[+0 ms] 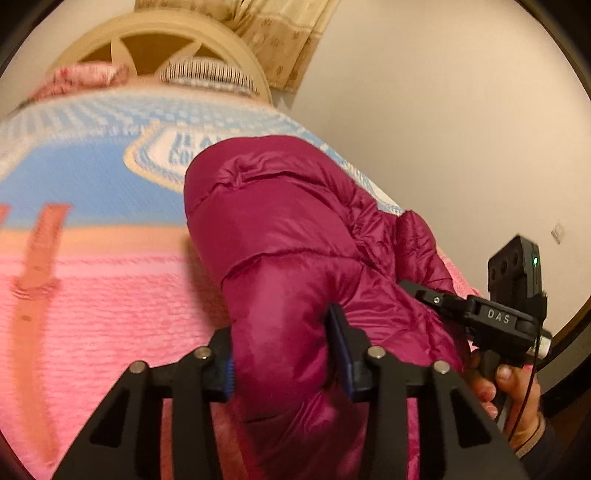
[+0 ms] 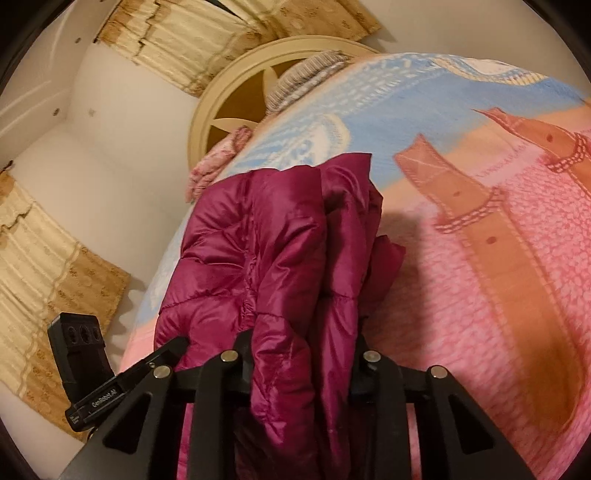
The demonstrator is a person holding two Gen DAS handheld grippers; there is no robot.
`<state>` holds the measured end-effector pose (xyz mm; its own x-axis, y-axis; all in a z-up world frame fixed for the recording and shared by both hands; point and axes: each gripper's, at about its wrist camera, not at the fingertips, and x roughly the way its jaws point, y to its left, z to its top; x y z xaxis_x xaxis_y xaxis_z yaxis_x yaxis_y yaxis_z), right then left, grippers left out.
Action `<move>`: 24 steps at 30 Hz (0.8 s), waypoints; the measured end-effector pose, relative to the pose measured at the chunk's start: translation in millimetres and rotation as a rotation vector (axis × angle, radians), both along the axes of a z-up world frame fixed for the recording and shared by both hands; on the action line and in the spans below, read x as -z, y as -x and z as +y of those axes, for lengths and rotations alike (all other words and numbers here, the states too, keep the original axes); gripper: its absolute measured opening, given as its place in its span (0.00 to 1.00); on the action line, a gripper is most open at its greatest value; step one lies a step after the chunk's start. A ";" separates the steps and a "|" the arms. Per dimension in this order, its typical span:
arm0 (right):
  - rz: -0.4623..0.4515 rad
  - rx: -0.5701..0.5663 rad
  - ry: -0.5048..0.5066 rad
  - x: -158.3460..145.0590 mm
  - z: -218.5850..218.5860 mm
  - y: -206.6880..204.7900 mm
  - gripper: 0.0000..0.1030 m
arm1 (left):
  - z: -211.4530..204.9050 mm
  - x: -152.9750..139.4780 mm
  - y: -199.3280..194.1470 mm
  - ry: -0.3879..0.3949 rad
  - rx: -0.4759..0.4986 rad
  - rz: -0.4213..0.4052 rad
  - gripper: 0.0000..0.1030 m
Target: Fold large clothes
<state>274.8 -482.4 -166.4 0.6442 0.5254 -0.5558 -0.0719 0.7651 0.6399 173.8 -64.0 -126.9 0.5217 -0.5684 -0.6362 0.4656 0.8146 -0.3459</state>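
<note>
A shiny magenta quilted down jacket [image 1: 295, 229] lies bunched on the bed, near its edge. My left gripper [image 1: 284, 365] is shut on a thick fold of it, and the blue pads [image 1: 341, 350] press into the fabric from both sides. In the right wrist view the same jacket [image 2: 258, 258] rises in puffy folds. My right gripper [image 2: 303, 354] is shut on a gathered bunch that fills the gap between its black fingers. The right gripper's housing [image 1: 495, 317] shows beside the jacket, held by a hand [image 1: 513, 384].
A pink, orange and blue blanket [image 2: 480, 258] covers the bed. A cream round headboard [image 1: 166, 33] and striped pillow [image 1: 207, 74] stand at the far end, with a pink floral cloth [image 2: 218, 162] close by. Beige curtains [image 2: 44, 273] hang beside the white wall.
</note>
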 end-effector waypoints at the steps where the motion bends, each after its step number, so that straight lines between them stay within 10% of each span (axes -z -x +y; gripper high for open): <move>1: -0.009 -0.020 0.004 -4.6 8.6 2.9 0.28 | 2.9 -3.9 5.7 -0.018 -0.010 -0.015 0.41; 24: -0.035 -0.459 -0.045 -23.7 269.0 -21.2 0.25 | 182.5 -37.2 57.6 -0.125 -0.383 -0.111 0.38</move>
<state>296.0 -213.4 -142.7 0.3571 0.7838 -0.5081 -0.4192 0.6206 0.6627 116.3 118.6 -89.7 0.7499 -0.2418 -0.6157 0.1498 0.9687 -0.1980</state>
